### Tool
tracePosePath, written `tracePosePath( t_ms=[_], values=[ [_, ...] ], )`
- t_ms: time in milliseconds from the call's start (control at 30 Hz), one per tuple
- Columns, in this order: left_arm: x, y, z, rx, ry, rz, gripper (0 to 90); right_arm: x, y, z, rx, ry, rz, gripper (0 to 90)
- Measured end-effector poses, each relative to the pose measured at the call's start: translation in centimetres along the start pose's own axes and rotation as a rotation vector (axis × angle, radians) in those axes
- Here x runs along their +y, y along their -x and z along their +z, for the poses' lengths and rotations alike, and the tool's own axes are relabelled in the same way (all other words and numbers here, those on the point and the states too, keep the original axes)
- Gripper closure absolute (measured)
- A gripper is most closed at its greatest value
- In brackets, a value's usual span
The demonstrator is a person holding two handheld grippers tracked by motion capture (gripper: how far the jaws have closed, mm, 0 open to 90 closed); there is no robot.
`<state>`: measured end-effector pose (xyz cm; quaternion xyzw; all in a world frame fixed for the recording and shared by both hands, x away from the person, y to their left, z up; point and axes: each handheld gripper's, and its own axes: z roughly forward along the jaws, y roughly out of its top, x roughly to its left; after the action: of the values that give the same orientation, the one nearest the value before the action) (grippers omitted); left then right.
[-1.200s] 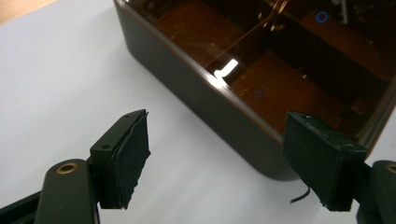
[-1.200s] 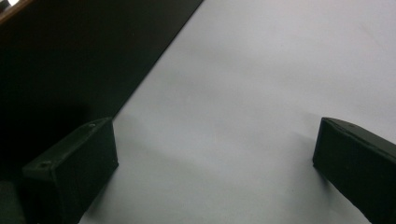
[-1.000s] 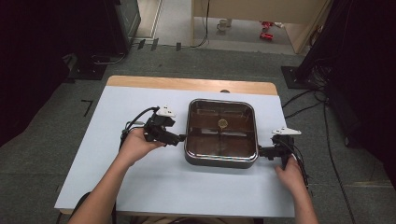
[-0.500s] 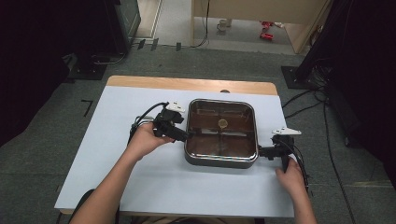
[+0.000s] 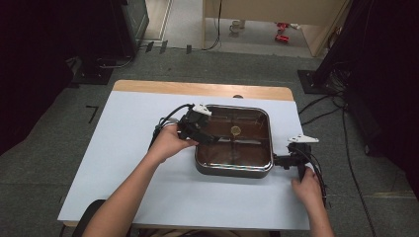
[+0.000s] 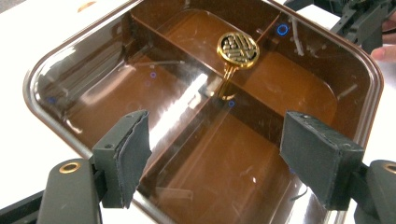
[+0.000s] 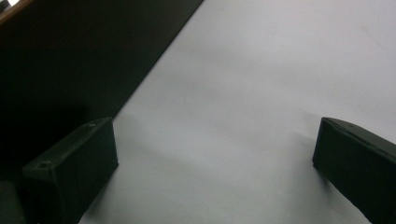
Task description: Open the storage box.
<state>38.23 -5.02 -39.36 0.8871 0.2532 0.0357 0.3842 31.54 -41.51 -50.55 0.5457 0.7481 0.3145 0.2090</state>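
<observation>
A square, steel-rimmed pan (image 5: 232, 170) with a brown, partitioned inside sits on the white table, a round gold knob (image 5: 235, 130) at its middle. In the left gripper view the knob (image 6: 238, 49) stands on a thin stem above the dividers, under glassy reflections. My left gripper (image 5: 207, 140) hovers over the pan's left rim, open; its jaws (image 6: 219, 158) stand wide with nothing between them. My right gripper (image 5: 276, 160) is low at the pan's right side, pointing at it. It (image 7: 215, 158) is open over bare table, with the pan's dark wall (image 7: 70, 70) beside its left jaw.
The white table top (image 5: 123, 163) has free room to the left and in front of the pan. Its wooden far edge (image 5: 197, 90) lies behind the pan. Cables (image 5: 321, 106) run over the floor to the right.
My left gripper has moved right, from beside the pan to over its left rim. The right gripper and the pan have stayed put.
</observation>
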Motion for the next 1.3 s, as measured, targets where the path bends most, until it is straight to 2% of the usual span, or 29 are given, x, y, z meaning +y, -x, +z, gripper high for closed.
tracePosePath(
  t_ms=[233,400,433,600,667,767,967,1100,1233,1300],
  values=[
    [0.6,0.1,1.9,-0.012,0.021,0.018,24.3,0.0,0.0,0.0,0.0,-0.001,0.0,0.0],
    [0.9,0.4,3.5,-0.039,0.016,0.054,23.1,0.0,0.0,0.0,0.0,-0.001,0.0,0.0],
    [1.2,0.6,4.1,-0.043,0.016,0.073,23.0,0.0,0.0,0.0,0.0,-0.001,0.0,0.0],
    [1.6,1.1,5.1,-0.023,0.025,0.099,23.9,0.0,0.0,0.0,0.0,-0.001,0.0,0.0],
    [1.6,1.1,5.4,-0.02,0.041,0.098,30.9,0.0,0.0,0.0,0.0,-0.001,0.0,0.0],
    [1.7,1.1,5.9,-0.041,0.04,0.095,33.4,0.0,0.0,0.0,0.0,-0.001,0.0,0.0],
    [1.7,1.2,6.8,-0.04,0.034,0.105,41.4,0.0,0.0,0.0,0.0,-0.001,0.0,0.0],
    [1.8,1.1,6.9,-0.042,0.051,0.103,51.5,0.0,0.0,0.0,0.0,-0.001,0.0,0.0],
    [1.8,1.2,7.0,-0.051,0.055,0.102,55.6,0.0,0.0,0.0,0.0,-0.001,0.0,0.0],
    [1.9,1.4,7.0,-0.038,0.042,0.094,57.9,0.0,0.0,0.0,0.0,-0.001,0.0,0.0]
  ],
)
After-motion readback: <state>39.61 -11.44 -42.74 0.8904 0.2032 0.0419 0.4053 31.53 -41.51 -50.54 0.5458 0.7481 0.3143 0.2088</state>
